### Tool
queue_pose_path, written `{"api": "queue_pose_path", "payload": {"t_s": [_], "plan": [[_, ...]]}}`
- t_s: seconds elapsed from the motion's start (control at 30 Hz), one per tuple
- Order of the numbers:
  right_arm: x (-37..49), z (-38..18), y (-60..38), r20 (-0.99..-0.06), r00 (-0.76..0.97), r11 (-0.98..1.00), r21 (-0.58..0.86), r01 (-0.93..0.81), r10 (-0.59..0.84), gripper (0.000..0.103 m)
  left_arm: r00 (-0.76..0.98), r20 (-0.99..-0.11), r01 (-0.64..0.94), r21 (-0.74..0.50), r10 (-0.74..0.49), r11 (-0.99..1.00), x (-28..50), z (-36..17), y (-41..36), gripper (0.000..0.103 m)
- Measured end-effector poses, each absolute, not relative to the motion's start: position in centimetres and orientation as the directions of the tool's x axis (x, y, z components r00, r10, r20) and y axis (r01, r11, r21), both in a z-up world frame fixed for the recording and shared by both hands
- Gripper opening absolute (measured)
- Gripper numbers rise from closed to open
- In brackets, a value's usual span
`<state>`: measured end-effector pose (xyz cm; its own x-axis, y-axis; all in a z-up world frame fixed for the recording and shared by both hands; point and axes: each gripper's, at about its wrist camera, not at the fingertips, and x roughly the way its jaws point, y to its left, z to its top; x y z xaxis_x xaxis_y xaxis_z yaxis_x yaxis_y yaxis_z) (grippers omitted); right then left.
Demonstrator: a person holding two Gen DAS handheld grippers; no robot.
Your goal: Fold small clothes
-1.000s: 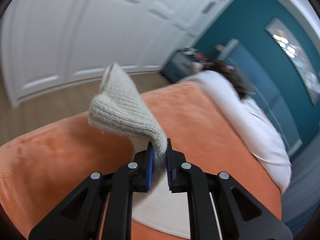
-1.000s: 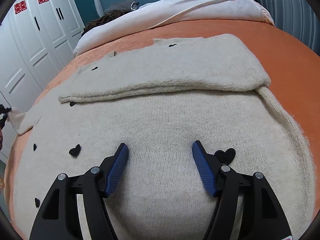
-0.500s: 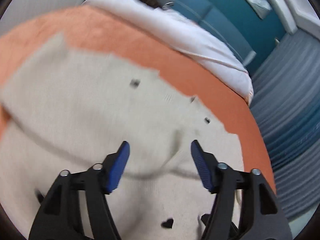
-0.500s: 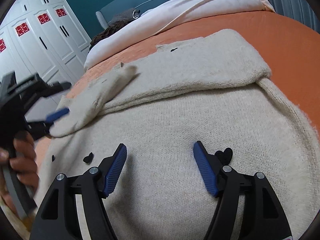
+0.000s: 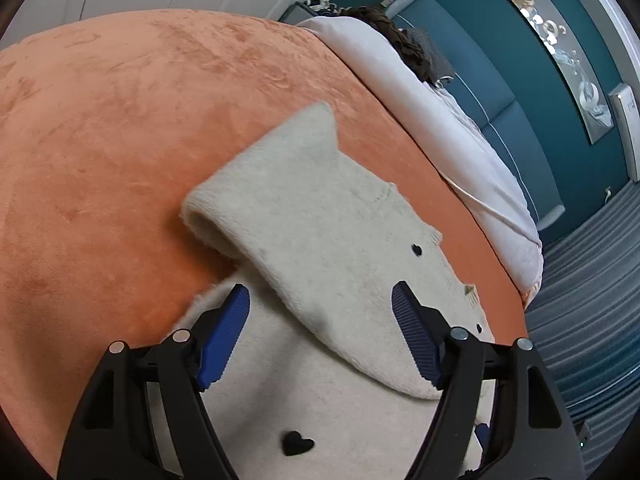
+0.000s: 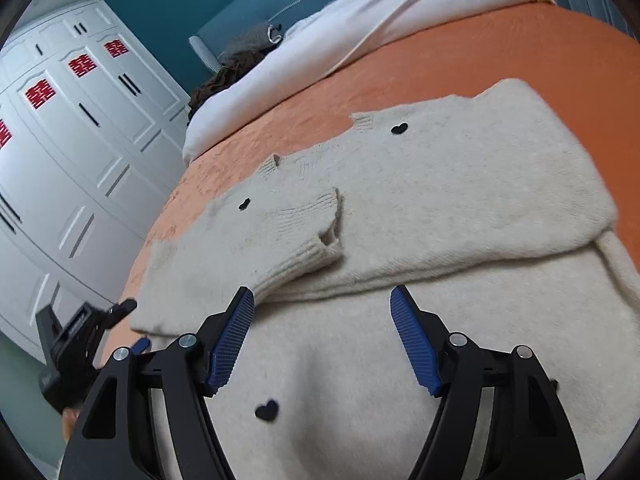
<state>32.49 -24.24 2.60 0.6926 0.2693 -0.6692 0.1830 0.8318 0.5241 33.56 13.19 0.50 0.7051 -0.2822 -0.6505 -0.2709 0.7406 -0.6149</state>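
Observation:
A cream knit sweater [image 6: 400,360] with small black hearts lies flat on the orange bedspread [image 6: 440,52]. Both sleeves are folded across its chest: the right one [image 6: 500,208] lies underneath, the left one [image 6: 256,240] ends in a ribbed cuff [image 6: 320,232] on top. In the left wrist view the folded left sleeve [image 5: 304,216] lies just ahead of my open, empty left gripper [image 5: 320,312]. My right gripper [image 6: 322,312] is open and empty, low over the sweater's body. The left gripper [image 6: 80,332] also shows at the sweater's left edge.
A white duvet [image 6: 360,28] and dark clothes [image 6: 232,68] lie at the head of the bed against a teal headboard [image 6: 260,4]. White wardrobe doors [image 6: 60,140] stand to the left. Grey striped floor [image 5: 592,320] lies beyond the bed's right edge.
My left gripper carried the left sleeve over the chest, opened and let it go. It has since drawn back to the sweater's left edge. My right gripper stayed open and shifted slightly.

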Motion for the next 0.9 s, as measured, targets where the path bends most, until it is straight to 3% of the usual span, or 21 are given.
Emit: {"api": "queue_pose_path", "payload": {"t_s": [0.13,0.2,0.23,0.27,0.47,0.6,0.67,0.73,0.8,0.9], "plan": [[36.6,1.5,-22.6,-0.725,0.648,0.837,0.490,0.244,0.236,0.063,0.717,-0.625,-0.263,-0.652,-0.308,0.711,33.8,-1.1,14.2,0.071],[37.5,1.7,-21.6,-0.741,0.639,0.863,0.446,0.238,0.207,0.048,0.722,-0.623,-0.242,-0.636,-0.302,0.732,33.2,-1.1,14.2,0.071],[38.0,2.0,-21.2,-0.747,0.636,0.875,0.425,0.231,0.194,0.018,0.722,-0.624,-0.237,-0.629,-0.299,0.740,33.1,-1.0,14.3,0.071],[38.5,2.2,-21.0,-0.742,0.635,0.875,0.436,0.212,0.215,0.011,0.722,-0.623,-0.238,-0.631,-0.300,0.738,32.8,-0.8,14.5,0.071],[39.4,4.2,-20.8,-0.703,0.660,0.870,0.470,0.149,0.266,0.010,0.732,-0.588,-0.296,-0.729,-0.345,0.617,34.2,-0.4,15.7,0.071],[39.2,9.3,-21.8,-0.599,0.745,0.862,0.503,0.065,0.293,0.009,0.740,-0.576,-0.358,-0.775,-0.347,0.521,35.8,-0.6,17.1,0.065],[38.3,12.0,-23.4,-0.534,0.800,0.859,0.509,0.046,0.274,0.009,0.732,-0.577,-0.366,-0.782,-0.362,0.505,36.6,-0.6,17.3,0.049],[37.2,13.3,-25.9,-0.502,0.835,0.864,0.500,0.066,0.227,0.009,0.708,-0.590,-0.381,-0.781,-0.388,0.495,37.2,-1.1,16.9,0.042],[36.8,12.1,-29.1,-0.540,0.827,0.867,0.476,0.146,0.157,0.009,0.686,-0.602,-0.387,-0.778,-0.410,0.495,37.3,-1.9,16.0,0.042],[37.0,5.6,-33.3,-0.693,0.713,0.835,0.453,0.311,0.110,0.009,0.680,-0.611,-0.344,-0.754,-0.405,0.560,36.9,-1.8,14.0,0.042]]}}
